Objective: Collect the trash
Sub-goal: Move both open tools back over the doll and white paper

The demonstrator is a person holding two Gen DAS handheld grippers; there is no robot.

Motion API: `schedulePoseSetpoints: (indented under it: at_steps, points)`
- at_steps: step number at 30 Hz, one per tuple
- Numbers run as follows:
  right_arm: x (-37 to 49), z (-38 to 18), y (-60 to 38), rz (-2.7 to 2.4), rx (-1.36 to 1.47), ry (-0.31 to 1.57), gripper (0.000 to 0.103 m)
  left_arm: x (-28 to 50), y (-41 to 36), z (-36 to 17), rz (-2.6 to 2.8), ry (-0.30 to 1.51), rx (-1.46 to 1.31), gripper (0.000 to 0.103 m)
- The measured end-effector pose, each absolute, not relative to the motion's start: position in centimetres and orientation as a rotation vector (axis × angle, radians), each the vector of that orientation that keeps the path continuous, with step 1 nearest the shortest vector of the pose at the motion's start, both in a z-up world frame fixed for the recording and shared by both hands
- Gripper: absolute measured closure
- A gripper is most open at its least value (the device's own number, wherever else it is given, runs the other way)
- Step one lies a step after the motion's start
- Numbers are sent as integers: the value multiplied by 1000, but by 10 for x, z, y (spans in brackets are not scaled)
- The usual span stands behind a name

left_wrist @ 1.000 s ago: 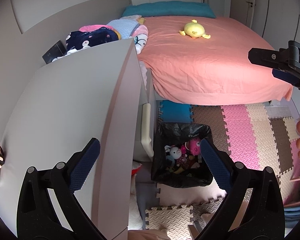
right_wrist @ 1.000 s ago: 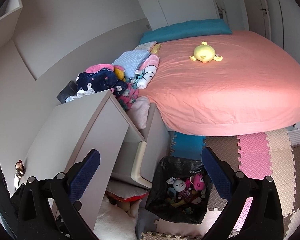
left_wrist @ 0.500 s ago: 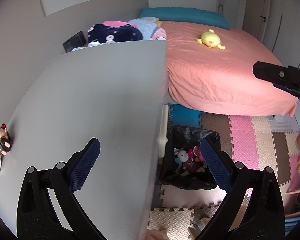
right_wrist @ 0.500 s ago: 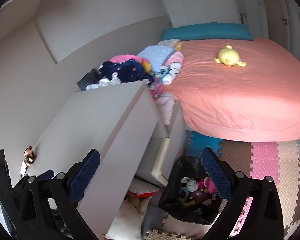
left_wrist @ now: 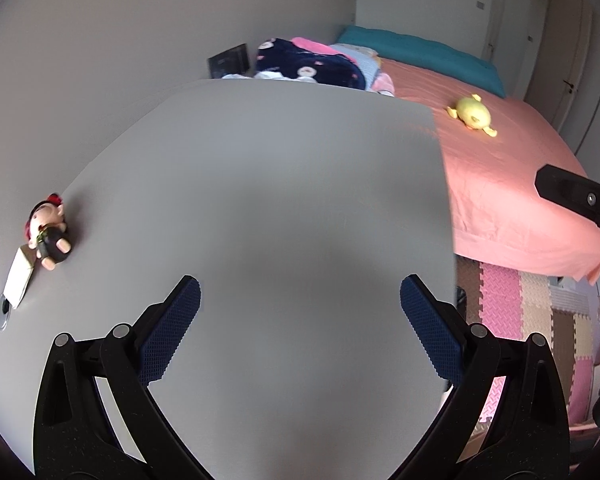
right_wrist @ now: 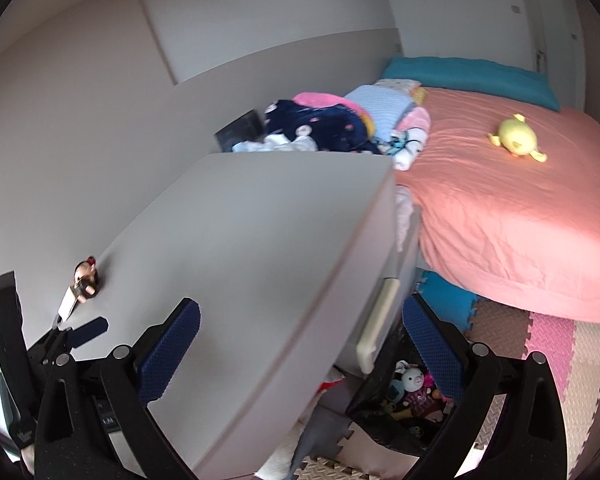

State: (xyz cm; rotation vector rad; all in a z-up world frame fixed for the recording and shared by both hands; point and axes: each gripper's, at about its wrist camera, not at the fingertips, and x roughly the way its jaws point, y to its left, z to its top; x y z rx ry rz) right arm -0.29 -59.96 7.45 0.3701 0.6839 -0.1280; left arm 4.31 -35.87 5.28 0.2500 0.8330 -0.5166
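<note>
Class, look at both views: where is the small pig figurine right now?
The pig figurine lies at the far left of the grey desk top, by the wall, touching a white tag; the right wrist view shows it lower left.

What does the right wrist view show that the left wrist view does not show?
Only the right wrist view shows the black bin bag holding toys, the blue floor mat and the left gripper. Only the left wrist view shows the grey disc on the white top. Both show the small figurine, the yellow plush and the pink bed.
</note>
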Motion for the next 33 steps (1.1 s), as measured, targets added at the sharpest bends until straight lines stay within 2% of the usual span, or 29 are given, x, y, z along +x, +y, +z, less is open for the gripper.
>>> schedulePoseSetpoints:
  at_steps: [17, 33]
  points:
    - [54, 70, -501, 17, 309, 744, 2, 98, -220, 57, -310, 823, 164, 6]
    - [94, 55, -415, 133, 284, 808, 2, 159, -105, 36, -128, 854, 157, 6]
